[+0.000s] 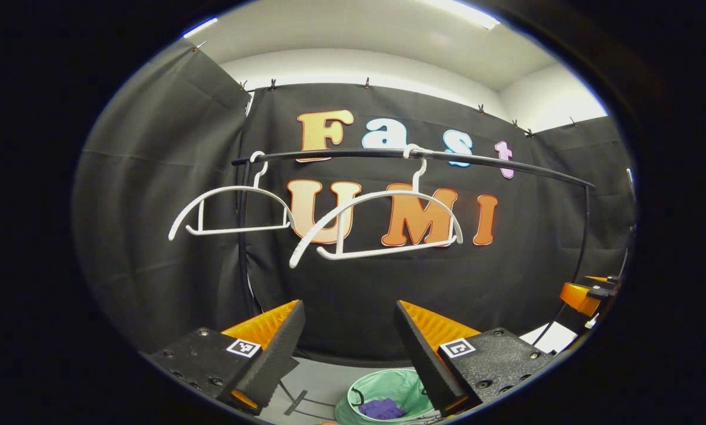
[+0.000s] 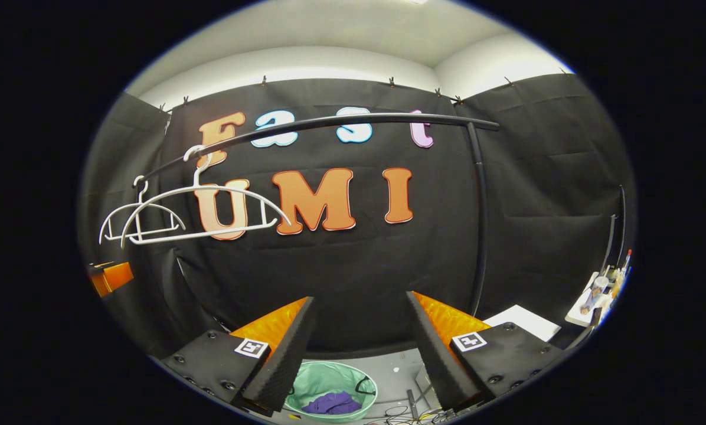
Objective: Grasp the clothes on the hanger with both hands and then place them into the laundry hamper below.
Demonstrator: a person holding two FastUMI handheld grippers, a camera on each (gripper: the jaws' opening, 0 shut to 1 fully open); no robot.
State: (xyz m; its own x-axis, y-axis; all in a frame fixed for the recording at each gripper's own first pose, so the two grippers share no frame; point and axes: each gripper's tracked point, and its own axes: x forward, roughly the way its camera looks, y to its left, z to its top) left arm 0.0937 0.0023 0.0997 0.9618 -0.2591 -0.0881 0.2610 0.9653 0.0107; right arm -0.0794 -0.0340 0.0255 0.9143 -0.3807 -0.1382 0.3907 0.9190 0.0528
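Two bare white hangers [image 1: 376,227] [image 1: 232,212] hang on a black rail [image 1: 424,156]; the right gripper view has them at the left [image 2: 205,209]. A green hamper [image 1: 388,392] stands on the floor below with a purple garment [image 1: 381,408] lying inside it, seen too in the right gripper view [image 2: 332,403] inside the hamper [image 2: 329,381]. My left gripper [image 1: 348,342] is open with nothing between its fingers, held above the hamper. My right gripper [image 2: 359,339] is open and empty as well. The other gripper [image 1: 586,292] shows at the right edge of the left gripper view.
The rail's black upright [image 2: 480,218] runs down at the right. A white board [image 2: 521,321] lies on the floor by the upright. A small shelf with bottles [image 2: 598,292] sits at the far right. Cables [image 2: 406,413] trail on the grey floor near the hamper.
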